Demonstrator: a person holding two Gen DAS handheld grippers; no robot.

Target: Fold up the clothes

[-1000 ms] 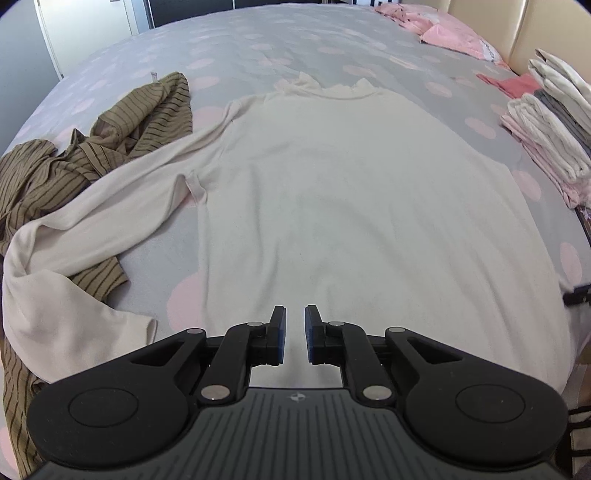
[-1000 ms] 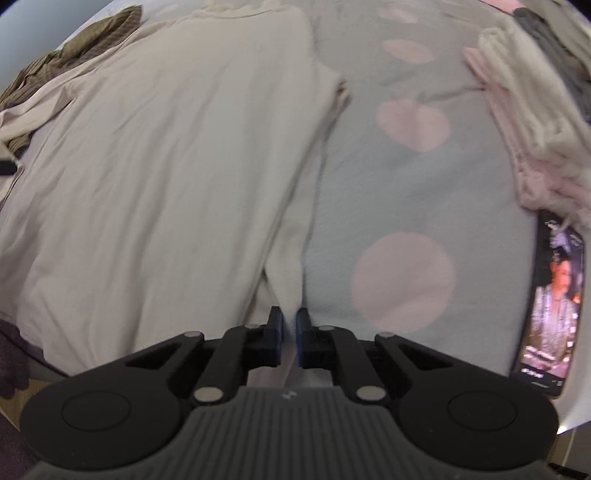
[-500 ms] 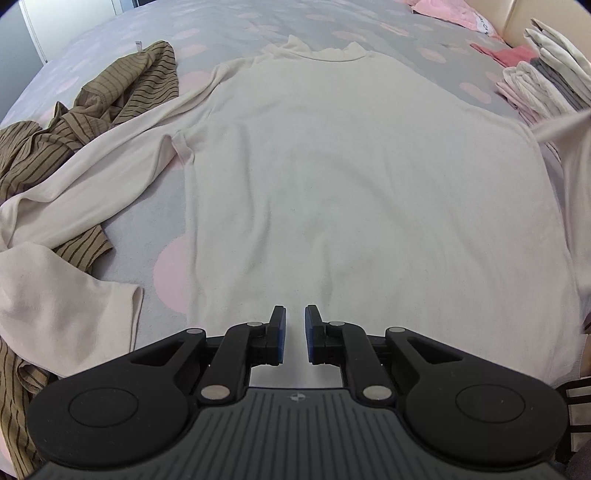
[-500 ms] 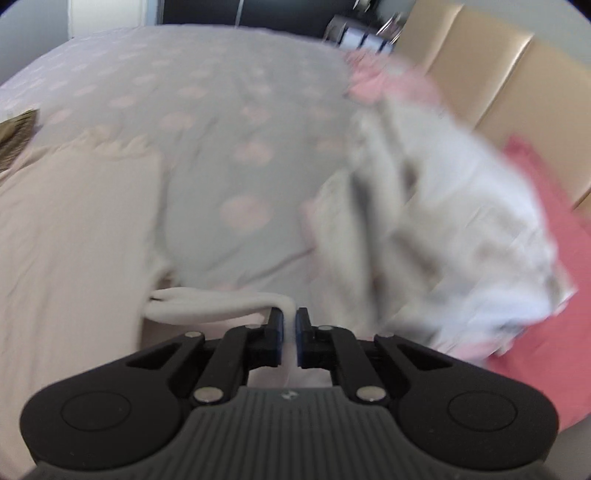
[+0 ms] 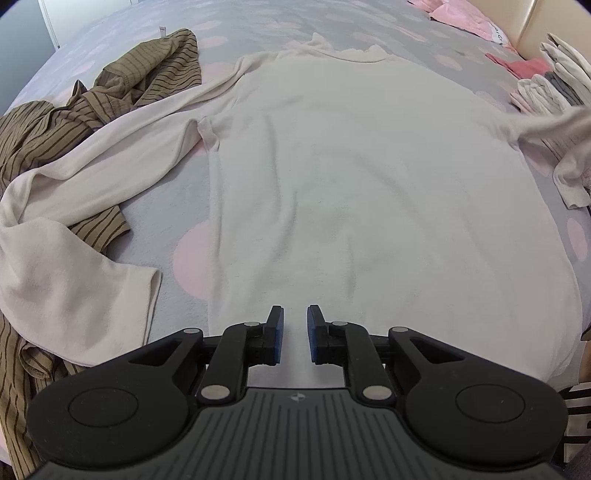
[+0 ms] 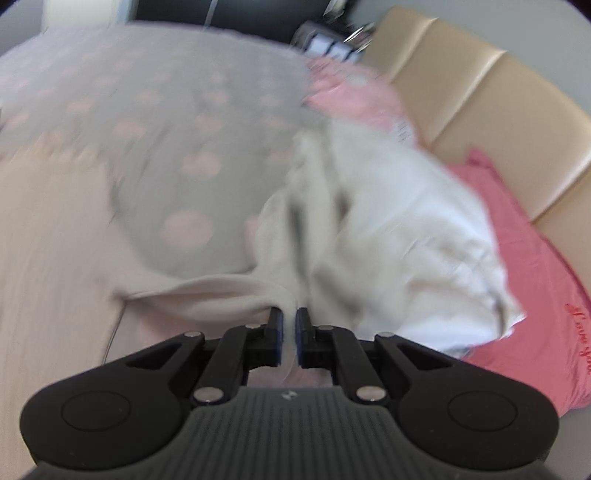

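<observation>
A cream long-sleeved shirt (image 5: 351,166) lies flat on the spotted bed cover (image 5: 258,22), collar at the far end. My left gripper (image 5: 294,321) hovers over the near hem. Its jaws are opening, and the cloth shows in the gap with the pads not pressing on it. The shirt's left sleeve (image 5: 74,177) trails across a brown striped garment (image 5: 110,96). My right gripper (image 6: 289,321) is shut on the right sleeve (image 6: 221,295) and holds it lifted off the bed. In the left wrist view that sleeve (image 5: 546,123) stretches out sideways from the shirt body.
A stack of folded pale clothes (image 6: 399,206) sits just beyond the right gripper, on a pink garment (image 6: 524,258) beside the tan headboard (image 6: 480,103). The same stack (image 5: 554,85) shows at the right edge of the left wrist view. More pink clothes (image 5: 461,18) lie at the far right.
The right gripper has risen and swung right with the sleeve, pulling it out from the shirt's side towards the folded stack. The left gripper's jaws stand slightly wider.
</observation>
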